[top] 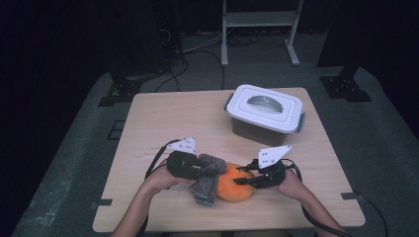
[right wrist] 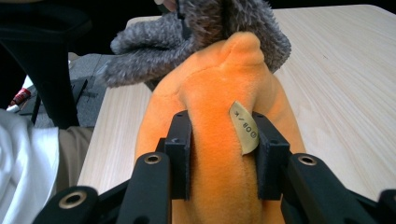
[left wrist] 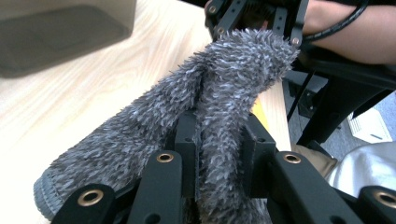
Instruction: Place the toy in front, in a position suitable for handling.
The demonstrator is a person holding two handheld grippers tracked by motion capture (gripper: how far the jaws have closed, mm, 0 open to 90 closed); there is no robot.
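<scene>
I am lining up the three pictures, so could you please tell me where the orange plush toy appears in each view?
High view: the orange plush toy lies at the table's near edge, between both grippers.
Left gripper view: a thin orange sliver shows right of the grey fuzzy cloth.
Right gripper view: the toy sits at centre, pinched between the jaws of the right gripper.
Shared landmark: the grey fuzzy cloth, touching the toy.

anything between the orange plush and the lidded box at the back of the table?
Nothing visible stands on the bare wood between the orange plush and the box. The box's lid is on, though, so its inside is closed off. The grey furry cloth lies against the plush's left side.
</scene>
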